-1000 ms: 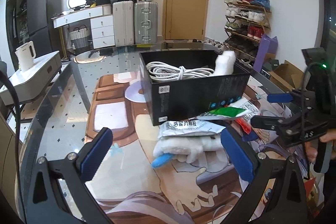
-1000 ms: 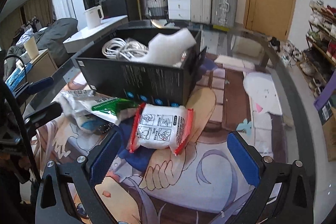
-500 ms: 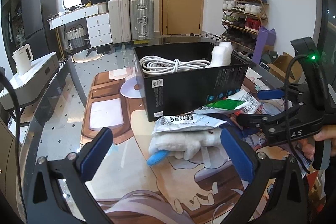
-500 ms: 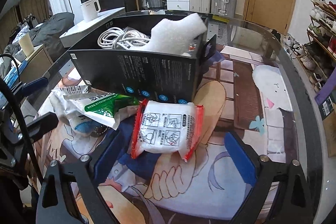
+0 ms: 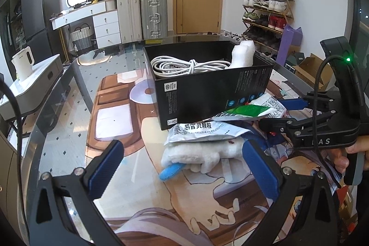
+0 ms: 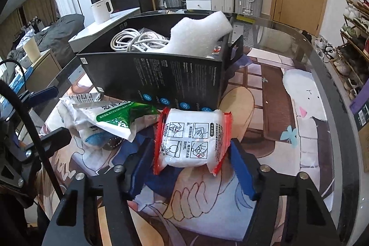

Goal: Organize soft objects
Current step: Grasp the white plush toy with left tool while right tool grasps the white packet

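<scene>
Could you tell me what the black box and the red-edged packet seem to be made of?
Black box: likely printed cardboard, matte, with folded flap and crisp edges. Red-edged packet: apparently thin glossy plastic film, crimped red ends, soft white filling; the closing right gripper straddles it.

Table: you work on a glass-topped table with a cartoon print.
Box: black box sits mid-table.
Near you: red-edged white packet, foil sachets, white plush lie beside it.

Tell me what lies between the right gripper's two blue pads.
In the right wrist view, the white soft packet with red crimped ends lies between the closing right gripper's blue pads, in front of the black cardboard box.
</scene>
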{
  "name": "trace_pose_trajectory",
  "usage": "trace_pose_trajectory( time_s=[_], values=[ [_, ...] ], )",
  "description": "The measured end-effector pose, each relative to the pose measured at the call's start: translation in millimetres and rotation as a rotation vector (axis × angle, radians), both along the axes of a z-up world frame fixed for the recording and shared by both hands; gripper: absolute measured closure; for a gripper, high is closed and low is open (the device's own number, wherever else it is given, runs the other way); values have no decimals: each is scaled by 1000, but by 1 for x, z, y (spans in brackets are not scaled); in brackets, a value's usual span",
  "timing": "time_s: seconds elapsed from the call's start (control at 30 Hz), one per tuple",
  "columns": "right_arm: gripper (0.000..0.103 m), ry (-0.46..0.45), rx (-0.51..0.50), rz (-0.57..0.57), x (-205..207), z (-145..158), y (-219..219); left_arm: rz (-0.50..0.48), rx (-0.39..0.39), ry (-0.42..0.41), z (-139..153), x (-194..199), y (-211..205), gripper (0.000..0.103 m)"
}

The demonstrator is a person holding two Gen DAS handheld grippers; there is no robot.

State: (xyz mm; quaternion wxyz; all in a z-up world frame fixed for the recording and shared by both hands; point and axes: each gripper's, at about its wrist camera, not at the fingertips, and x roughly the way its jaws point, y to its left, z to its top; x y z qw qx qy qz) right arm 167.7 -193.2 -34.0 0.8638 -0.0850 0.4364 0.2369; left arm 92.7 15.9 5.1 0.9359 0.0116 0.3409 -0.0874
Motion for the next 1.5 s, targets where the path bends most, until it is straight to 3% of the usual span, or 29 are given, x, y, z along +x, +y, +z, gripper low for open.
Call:
trace_pose_trajectory(
  time_s=[0.2,0.5,0.77,0.93,1.2,1.5],
  values=[
    [47,-8,36,-2,-5,3,-9,-18,-18,25,-2,3,2,0],
    [47,-22,74,14,-15,3,-16,-97,6,76,-5,7,-9,0],
    [47,-31,88,28,-17,5,-17,-70,6,127,-10,18,-8,2],
    [47,-30,96,28,-18,7,-18,-88,19,129,-12,20,-10,13],
    [47,-26,106,20,-16,6,-22,-112,17,142,-14,20,-10,57],
    [47,-33,115,21,-17,8,-25,-114,36,114,-10,9,-9,66]
  ],
)
